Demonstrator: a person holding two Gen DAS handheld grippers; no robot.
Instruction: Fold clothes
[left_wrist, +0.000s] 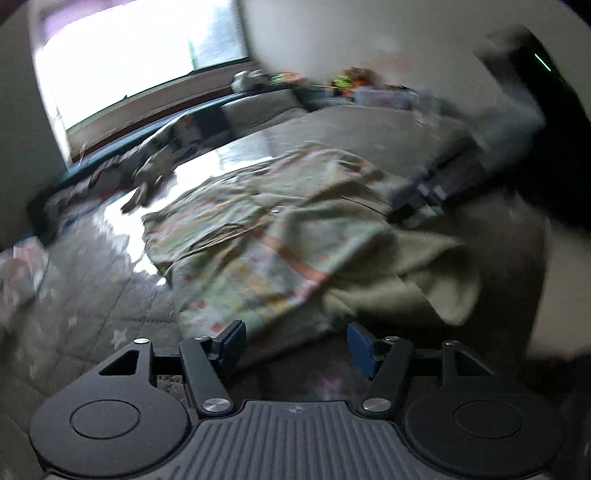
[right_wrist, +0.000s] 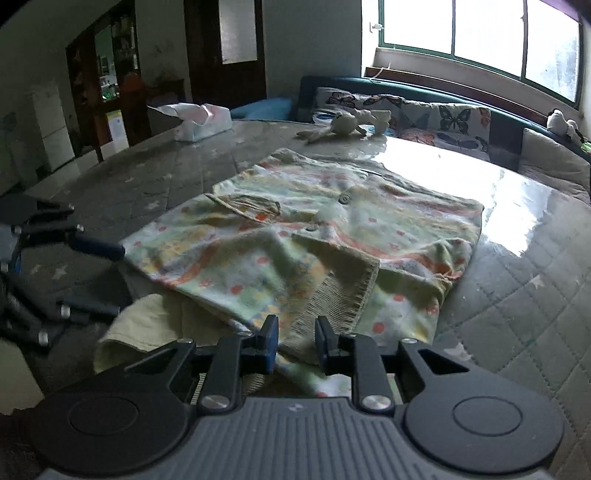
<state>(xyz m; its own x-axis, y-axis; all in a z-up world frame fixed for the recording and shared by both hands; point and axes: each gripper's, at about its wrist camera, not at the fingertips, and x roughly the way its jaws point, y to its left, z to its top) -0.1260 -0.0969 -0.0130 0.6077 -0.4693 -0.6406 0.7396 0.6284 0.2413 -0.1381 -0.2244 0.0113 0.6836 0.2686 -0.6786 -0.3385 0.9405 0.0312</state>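
A pale green patterned knit cardigan (right_wrist: 295, 236) with orange dots and buttons lies partly folded on the table; it also shows, blurred, in the left wrist view (left_wrist: 266, 236). A sleeve with a ribbed cuff (right_wrist: 343, 295) is folded across its front. My right gripper (right_wrist: 295, 341) is open, with the near hem of the garment between its fingers. My left gripper (left_wrist: 295, 345) is open at the garment's near edge, with nothing gripped. It shows at the left of the right wrist view (right_wrist: 96, 277), beside the garment's left corner.
The table (right_wrist: 517, 288) has a quilted star-print cover under glossy plastic. A soft toy (right_wrist: 343, 125) and a tissue pack (right_wrist: 203, 122) lie at its far side. A butterfly-print sofa cushion (right_wrist: 424, 118) and a window (right_wrist: 480, 33) are behind.
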